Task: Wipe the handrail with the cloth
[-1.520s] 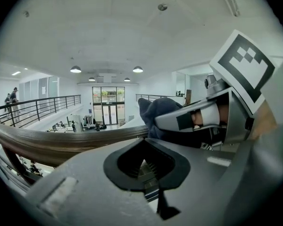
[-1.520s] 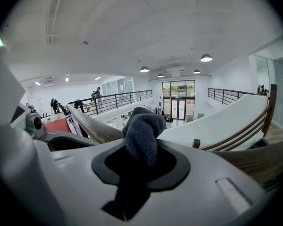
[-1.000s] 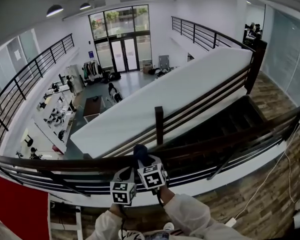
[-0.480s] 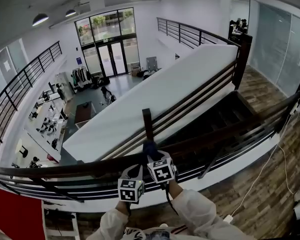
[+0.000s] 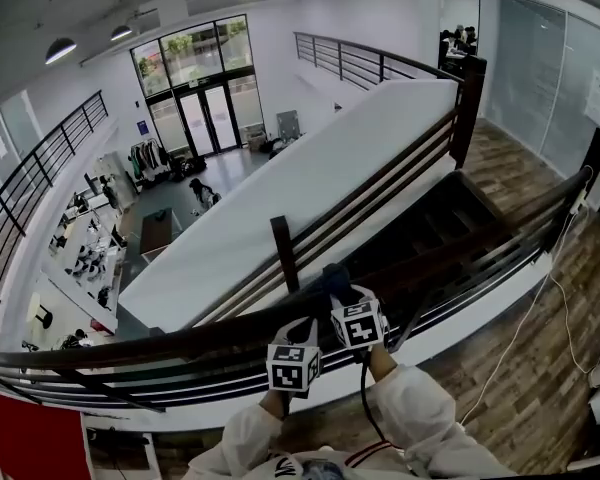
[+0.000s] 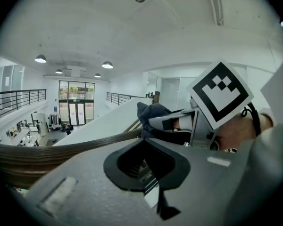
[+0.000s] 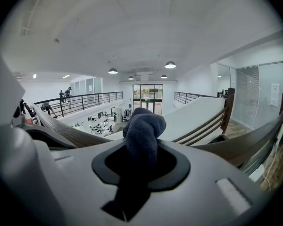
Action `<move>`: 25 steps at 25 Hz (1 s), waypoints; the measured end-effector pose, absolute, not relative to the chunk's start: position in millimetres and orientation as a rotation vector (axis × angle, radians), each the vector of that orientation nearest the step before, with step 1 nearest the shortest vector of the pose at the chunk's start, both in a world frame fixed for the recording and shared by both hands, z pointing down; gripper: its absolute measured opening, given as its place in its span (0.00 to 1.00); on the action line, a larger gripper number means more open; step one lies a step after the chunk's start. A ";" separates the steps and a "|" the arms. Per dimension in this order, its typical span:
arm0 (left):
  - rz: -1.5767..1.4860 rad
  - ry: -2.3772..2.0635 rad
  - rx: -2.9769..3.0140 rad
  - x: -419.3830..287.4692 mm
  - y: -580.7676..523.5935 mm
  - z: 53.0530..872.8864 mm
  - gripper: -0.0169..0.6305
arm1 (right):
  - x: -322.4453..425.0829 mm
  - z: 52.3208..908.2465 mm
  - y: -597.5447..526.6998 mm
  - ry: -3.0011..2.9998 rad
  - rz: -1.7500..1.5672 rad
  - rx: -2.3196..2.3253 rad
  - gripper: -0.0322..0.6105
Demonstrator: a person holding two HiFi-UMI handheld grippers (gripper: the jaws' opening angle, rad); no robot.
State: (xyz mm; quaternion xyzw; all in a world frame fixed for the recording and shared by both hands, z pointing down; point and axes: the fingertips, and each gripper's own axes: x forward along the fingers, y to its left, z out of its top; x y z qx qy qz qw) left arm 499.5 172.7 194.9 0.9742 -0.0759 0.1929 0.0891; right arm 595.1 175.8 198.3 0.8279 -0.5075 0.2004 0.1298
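A dark wooden handrail (image 5: 180, 346) curves across the head view from lower left to upper right. My right gripper (image 5: 340, 290) is shut on a dark blue cloth (image 5: 334, 274), which is bunched against the top of the rail. In the right gripper view the cloth (image 7: 142, 131) fills the gap between the jaws of the right gripper (image 7: 141, 149), and the handrail (image 7: 245, 142) runs off to the right. My left gripper (image 5: 302, 326) sits just left of it at the rail. In its own view, the left gripper (image 6: 144, 142) is shut with nothing held, beside the handrail (image 6: 37, 149).
Beyond the rail the space drops to a stairwell with a sloping railing and a dark post (image 5: 283, 253), and a lobby far below. A wood floor (image 5: 570, 298) with a white cable (image 5: 540, 318) lies at right. A red panel (image 5: 30, 438) stands at lower left.
Both grippers and the cloth have slid right along the handrail, from left of the dark post to right of it. The head view has swung with them.
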 end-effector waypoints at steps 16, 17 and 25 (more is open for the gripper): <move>0.568 -0.002 2.788 584.3 245.5 189.0 0.03 | 753.6 188.6 296.2 -1.200 0.510 2.511 0.20; 0.569 0.006 2.774 587.4 248.7 188.8 0.03 | 761.1 188.5 301.0 -1.187 0.497 2.503 0.20; 0.596 0.069 2.782 600.7 273.1 186.2 0.03 | 797.4 186.2 327.8 -1.134 0.502 2.502 0.20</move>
